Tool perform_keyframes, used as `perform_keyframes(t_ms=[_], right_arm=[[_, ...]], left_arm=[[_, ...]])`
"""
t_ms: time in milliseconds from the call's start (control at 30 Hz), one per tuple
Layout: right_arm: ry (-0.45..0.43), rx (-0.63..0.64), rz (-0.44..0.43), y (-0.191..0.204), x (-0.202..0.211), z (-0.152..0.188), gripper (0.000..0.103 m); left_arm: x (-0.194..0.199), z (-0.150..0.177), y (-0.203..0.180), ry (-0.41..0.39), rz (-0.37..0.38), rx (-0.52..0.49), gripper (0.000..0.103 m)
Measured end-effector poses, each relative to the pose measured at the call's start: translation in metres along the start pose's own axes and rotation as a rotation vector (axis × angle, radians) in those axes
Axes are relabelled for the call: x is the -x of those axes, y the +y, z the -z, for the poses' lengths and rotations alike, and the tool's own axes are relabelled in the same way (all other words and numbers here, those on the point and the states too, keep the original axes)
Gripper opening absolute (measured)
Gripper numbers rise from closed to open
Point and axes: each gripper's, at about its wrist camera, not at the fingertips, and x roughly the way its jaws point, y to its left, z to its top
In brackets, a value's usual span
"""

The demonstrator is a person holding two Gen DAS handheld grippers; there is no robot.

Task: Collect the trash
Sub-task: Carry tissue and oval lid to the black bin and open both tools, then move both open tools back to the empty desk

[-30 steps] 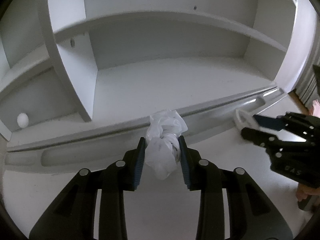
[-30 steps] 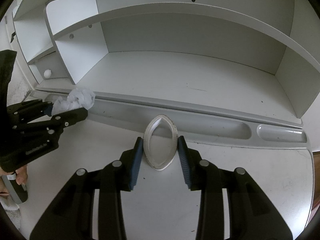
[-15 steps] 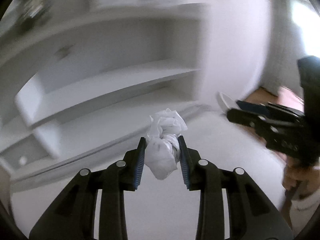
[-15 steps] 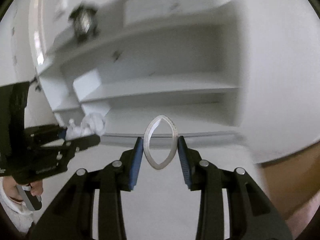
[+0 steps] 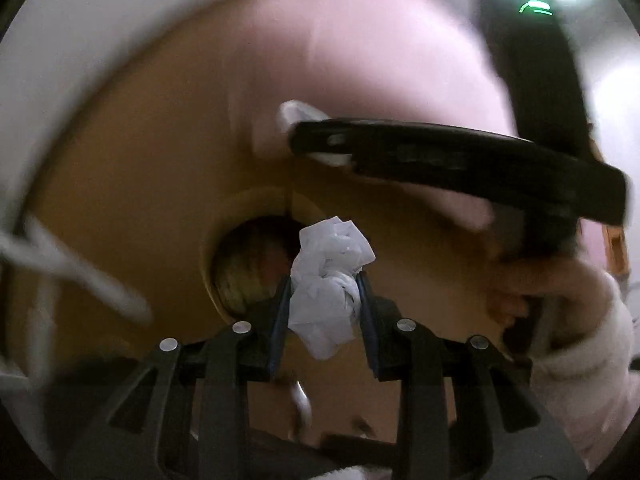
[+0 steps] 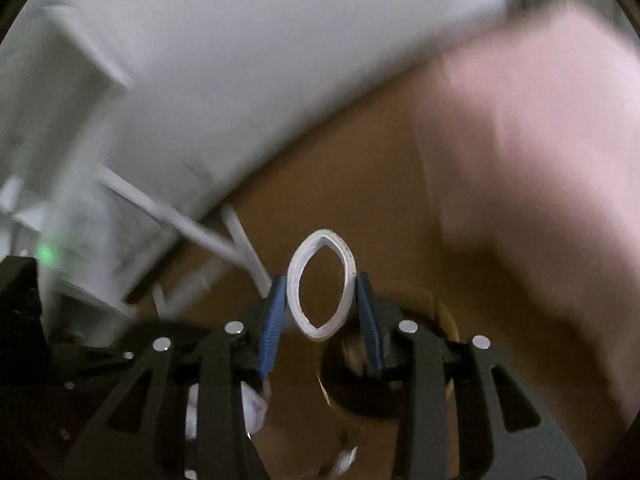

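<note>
My left gripper (image 5: 322, 304) is shut on a crumpled white tissue wad (image 5: 326, 280), held above a brown floor. A round yellow-rimmed bin (image 5: 248, 264) with a dark opening lies just left of and behind the wad. My right gripper (image 6: 322, 300) is shut on a squeezed white tape ring (image 6: 320, 284). The bin's opening (image 6: 360, 380) shows below the right fingers. The right gripper also crosses the left wrist view (image 5: 304, 136) higher up, still with the white ring (image 5: 296, 114). The left gripper is a dark shape at the lower left of the right wrist view.
A white desk (image 6: 240, 80) and its thin white legs (image 6: 192, 224) stand to the left over the brown floor (image 6: 400, 200). A pink blurred surface (image 6: 540, 160) fills the right side. A hand in a pale fluffy sleeve (image 5: 580, 352) holds the right gripper.
Both grippers have swung away from the white desk shelves and down toward the floor, over the round bin. Each still holds its item. The views are motion-blurred.
</note>
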Motion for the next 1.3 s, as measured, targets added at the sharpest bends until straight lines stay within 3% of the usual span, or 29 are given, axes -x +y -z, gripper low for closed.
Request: perform_keyframes(t_ms=[67,133,300,467,500,533,567,600,700,767,867,900,1000,1033,1133,1300], right_arm=[[0.169,-0.105,0.041,-0.047,-0.07,0.029,0.035],[0.234,-0.18,0.032,-0.073,-0.102,0.044,0.035],[0.282,-0.268,0.015,-0.101,-0.125,0.054,0.035],[0.277,-0.264,0.036,-0.102,-0.125,0.051,0.036],[0.265,-0.263,0.063,-0.103,-0.123,0.051,0.048],[0.267,-0.268,0.078,-0.104,-0.127,0.052,0.083],[0.276,-0.277,0.096,-0.107,-0.125,0.051,0.095],[0.27,-0.285,0.11,-0.108,-0.121,0.05,0.097],[0.225,-0.3,0.096,-0.111,-0.101,0.047,0.097],[0.173,-0.332,0.148,-0.115,-0.078,0.042,0.097],[-0.001,-0.317,0.382,-0.103,-0.013,0.023,0.097],[-0.109,-0.273,0.481,-0.087,0.018,0.014,0.097],[-0.409,-0.194,0.694,-0.032,0.094,-0.004,0.097],[-0.518,-0.168,0.725,-0.008,0.117,-0.006,0.097],[-0.735,-0.093,0.674,0.06,0.164,-0.01,0.097],[-0.785,0.05,0.394,0.161,0.181,-0.023,0.097]], left_arm=[[-0.067,0.008,0.032,0.139,-0.018,0.116,0.031],[-0.1,0.012,0.052,0.196,-0.058,0.165,0.031],[-0.126,0.024,0.056,0.232,-0.055,0.212,0.031],[-0.129,-0.004,0.048,0.236,-0.043,0.183,0.032],[-0.13,-0.003,0.046,0.232,-0.044,0.185,0.035],[-0.13,-0.025,0.047,0.237,-0.048,0.189,0.059],[-0.131,-0.029,0.045,0.234,-0.065,0.193,0.091],[-0.127,-0.031,0.042,0.2,-0.085,0.189,0.097],[-0.117,-0.036,0.029,0.138,-0.116,0.132,0.097],[-0.102,-0.038,0.017,0.093,-0.107,0.102,0.097],[-0.058,-0.048,-0.011,-0.028,-0.124,0.056,0.097],[-0.041,-0.054,-0.023,-0.075,-0.119,0.03,0.097],[0.049,-0.048,-0.06,-0.378,-0.11,-0.05,0.097],[0.078,-0.044,-0.069,-0.46,-0.112,-0.072,0.097],[0.146,-0.028,-0.083,-0.615,-0.213,-0.087,0.097],[0.248,0.014,-0.051,-0.802,-0.426,0.01,0.097]])
